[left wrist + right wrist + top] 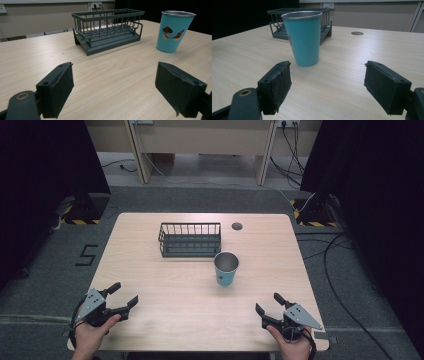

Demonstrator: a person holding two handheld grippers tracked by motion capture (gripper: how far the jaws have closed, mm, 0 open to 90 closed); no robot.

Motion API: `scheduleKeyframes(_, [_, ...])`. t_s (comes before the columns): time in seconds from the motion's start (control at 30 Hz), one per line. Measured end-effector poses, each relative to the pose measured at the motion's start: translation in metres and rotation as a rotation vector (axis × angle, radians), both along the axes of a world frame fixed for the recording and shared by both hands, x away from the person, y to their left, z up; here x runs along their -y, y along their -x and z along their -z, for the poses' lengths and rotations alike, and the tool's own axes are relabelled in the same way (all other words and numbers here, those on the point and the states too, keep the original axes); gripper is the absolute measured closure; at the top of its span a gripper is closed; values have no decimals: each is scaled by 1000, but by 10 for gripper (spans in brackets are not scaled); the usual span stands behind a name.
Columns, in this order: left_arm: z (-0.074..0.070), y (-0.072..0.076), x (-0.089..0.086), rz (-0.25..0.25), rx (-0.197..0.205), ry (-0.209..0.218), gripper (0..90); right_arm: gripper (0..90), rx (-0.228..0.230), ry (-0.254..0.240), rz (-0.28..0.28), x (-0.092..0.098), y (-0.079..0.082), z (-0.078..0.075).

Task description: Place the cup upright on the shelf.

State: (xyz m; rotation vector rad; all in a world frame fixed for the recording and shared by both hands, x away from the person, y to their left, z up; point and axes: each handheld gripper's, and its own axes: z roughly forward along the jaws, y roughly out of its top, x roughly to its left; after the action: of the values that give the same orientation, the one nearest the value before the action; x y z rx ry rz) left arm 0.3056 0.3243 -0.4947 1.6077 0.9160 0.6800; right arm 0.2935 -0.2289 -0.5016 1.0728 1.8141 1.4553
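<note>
My right gripper [269, 306] sits at the lower right of the high view, jaws spread wide and holding nothing, resting near the table's [150, 270] near edge. My left gripper [121, 296] mirrors it at the lower left, likewise spread and empty. Both are well apart from the work — I judge this as the very start, with no reach begun.

The teal cup [225, 268] stands upright just right of the frame's centre, its metal rim open to the top. In the right gripper view the cup [303, 40] stands straight ahead, left of the midline between my jaws. Just beyond it, toward the upper middle of the high view, stands the dark wire basket [190, 239], empty, close to the cup but apart from it.

I'd judge the next move is the right gripper going forward to straddle the cup, most likely to set it in the basket. The wood between is bare — plenty of room. The cup stands well inside every table edge; a cable hole [237, 226] lies beyond it.
</note>
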Motion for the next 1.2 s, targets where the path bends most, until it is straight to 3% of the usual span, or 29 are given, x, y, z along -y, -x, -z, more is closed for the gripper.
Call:
scheduleKeyframes(0.3, [2, -1, 0, 3, -9, -3, 144, 166, 5, 9, -8, -7, -2, -2])
scheduleKeyframes(0.83, [3, -6, -1, -8, -14, -6, 145, 153, 31, 18, -55, -27, -26, -19])
scheduleKeyframes(1.2, [4, -6, -1, -2, -12, -5, 146, 153, -5, 23, -76, -43, -48, -17])
